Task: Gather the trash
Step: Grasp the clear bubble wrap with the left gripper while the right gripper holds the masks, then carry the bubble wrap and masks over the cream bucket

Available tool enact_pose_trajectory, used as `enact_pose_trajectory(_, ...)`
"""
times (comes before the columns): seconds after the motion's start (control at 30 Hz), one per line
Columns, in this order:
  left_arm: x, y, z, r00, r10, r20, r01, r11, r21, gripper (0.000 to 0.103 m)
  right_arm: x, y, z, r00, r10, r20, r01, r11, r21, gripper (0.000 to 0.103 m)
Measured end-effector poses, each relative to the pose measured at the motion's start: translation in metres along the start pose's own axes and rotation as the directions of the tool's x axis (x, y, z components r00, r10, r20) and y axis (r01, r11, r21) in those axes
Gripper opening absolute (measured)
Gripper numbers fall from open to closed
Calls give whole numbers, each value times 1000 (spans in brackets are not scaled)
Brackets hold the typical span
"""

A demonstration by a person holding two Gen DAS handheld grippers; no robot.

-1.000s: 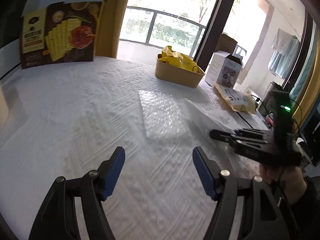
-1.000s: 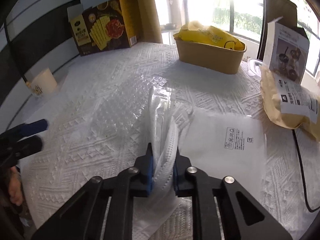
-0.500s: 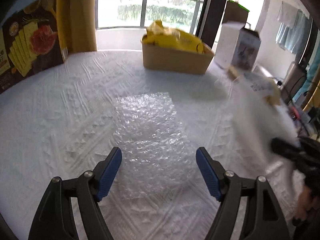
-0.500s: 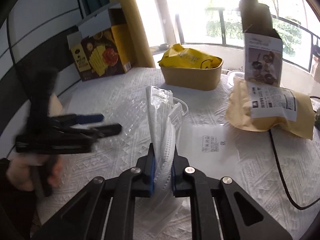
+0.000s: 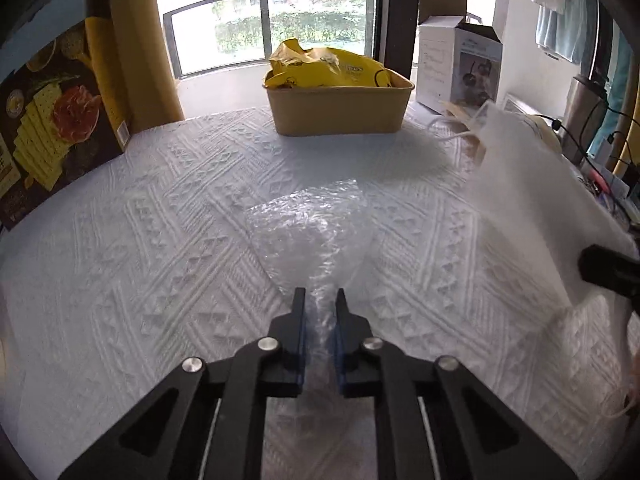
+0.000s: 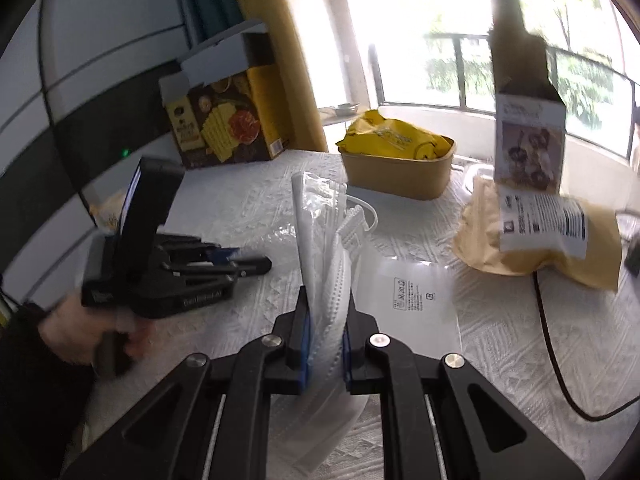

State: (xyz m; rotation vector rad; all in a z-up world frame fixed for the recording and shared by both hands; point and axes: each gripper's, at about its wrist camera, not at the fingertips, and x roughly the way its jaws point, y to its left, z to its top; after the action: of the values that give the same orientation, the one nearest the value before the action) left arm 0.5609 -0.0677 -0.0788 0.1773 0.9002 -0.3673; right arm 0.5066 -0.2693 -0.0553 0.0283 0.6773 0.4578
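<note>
My left gripper [image 5: 319, 300] is shut on the near edge of a clear bubble wrap sheet [image 5: 308, 224] lying on the white patterned tablecloth [image 5: 140, 240]. It also shows in the right wrist view [image 6: 256, 264], low over the bubble wrap [image 6: 264, 232]. My right gripper [image 6: 326, 300] is shut on a white face mask in its clear wrapper [image 6: 324, 232], held upright above the table. In the left wrist view the mask is a blurred white shape [image 5: 532, 200] at the right. A brown paper tub [image 5: 340, 110] holding yellow bags [image 5: 324, 68] stands at the far side.
A cracker box [image 5: 52, 120] stands at the far left. A white product box [image 6: 528, 136] and a tan pouch [image 6: 540, 236] sit at the right, with a black cable [image 6: 556, 360]. A flat clear bag [image 6: 416, 300] lies under the mask.
My left gripper has closed on the bubble wrap edge; it was open half a second ago. My right gripper has lifted the mask higher off the table.
</note>
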Motion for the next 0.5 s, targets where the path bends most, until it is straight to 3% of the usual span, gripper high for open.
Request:
enact_pose_trajectory(0.17,-28,-2,-14,1000,3,28,-3,1000,6,9,1,11,-6,1000,-5,-13,5,999,-39,11)
enact_pose_trajectory(0.5,-115,3,-67,989,-3,146,17,995,-98,9,-14,38,-22,1000,-21,-16,19,992,-121,11)
